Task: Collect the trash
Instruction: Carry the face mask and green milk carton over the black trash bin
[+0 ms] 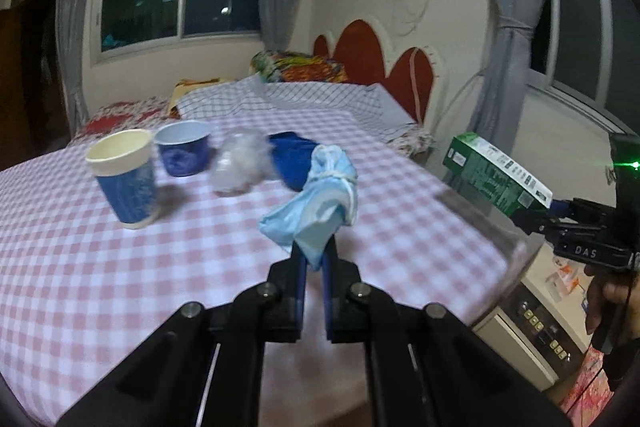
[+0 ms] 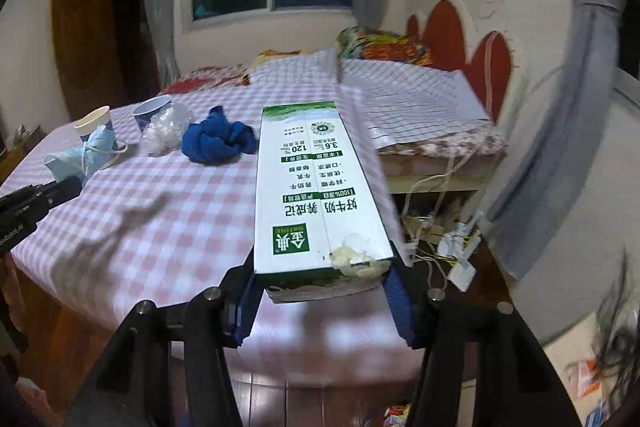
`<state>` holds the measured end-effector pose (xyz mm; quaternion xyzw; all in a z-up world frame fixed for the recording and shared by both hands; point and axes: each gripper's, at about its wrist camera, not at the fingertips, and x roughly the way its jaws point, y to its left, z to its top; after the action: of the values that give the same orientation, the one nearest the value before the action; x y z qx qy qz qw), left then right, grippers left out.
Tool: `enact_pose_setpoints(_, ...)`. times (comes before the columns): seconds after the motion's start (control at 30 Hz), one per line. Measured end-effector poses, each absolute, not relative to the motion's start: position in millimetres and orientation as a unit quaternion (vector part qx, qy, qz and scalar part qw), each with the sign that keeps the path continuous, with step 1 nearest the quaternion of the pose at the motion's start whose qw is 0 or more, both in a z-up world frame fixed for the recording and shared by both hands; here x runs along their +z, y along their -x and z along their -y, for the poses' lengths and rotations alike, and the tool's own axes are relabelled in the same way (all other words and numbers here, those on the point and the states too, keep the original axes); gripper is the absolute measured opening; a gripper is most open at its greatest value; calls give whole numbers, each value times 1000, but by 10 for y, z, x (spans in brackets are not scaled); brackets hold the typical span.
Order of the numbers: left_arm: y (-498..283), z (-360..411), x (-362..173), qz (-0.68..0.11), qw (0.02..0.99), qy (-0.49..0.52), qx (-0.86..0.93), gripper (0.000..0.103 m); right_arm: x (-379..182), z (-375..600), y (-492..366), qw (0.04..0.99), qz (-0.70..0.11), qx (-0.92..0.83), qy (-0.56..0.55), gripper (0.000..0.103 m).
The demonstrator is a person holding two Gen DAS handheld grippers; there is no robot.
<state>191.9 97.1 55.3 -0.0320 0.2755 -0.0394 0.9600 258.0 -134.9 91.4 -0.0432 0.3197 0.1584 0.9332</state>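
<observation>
The left gripper (image 1: 314, 259) has its two blue jaws pressed together on a crumpled blue mask (image 1: 320, 195). It holds the mask by its low end, so most of it sticks up over the table (image 1: 100, 287). The mask looks lifted off the pink checked cloth, likely so it can be carried away.

The right gripper (image 2: 324, 291) has its jaws wide, clamped on the two sides of a green and white milk box (image 2: 316, 187). It grips one end, and the long box points away past the table's right edge. A white lump (image 2: 356, 255) is stuck on the near corner of the box. Gripping the sides likely keeps the box from slipping.

More trash waits on the table. There is a tall cup (image 1: 124, 179), and a short blue cup (image 1: 184, 151) just beside it. Next comes a clear plastic wad (image 1: 240, 167), touching a blue cloth (image 1: 292, 159).

I see no bin in either view. So I think both hands are full now, and the mask and box need to be dropped somewhere before the rest is picked up.
</observation>
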Motion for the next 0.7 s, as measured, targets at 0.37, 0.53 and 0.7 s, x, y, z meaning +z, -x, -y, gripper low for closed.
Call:
enact_pose_setpoints(0.37,-1551,31,492,-272,955,19,-119,8,795,2407,-1741,945,-316,78,24,57)
enact_pose_setpoints(0.53,-1504,549,347,-284,946,1,-157,8,547,2912,-1478,941,-336,41,1,57)
enact_pose_setpoints(0.7,-1486,1063,97,-303,933,-9,-192,8,283,3316,-1288,935,-353,8,-10,57)
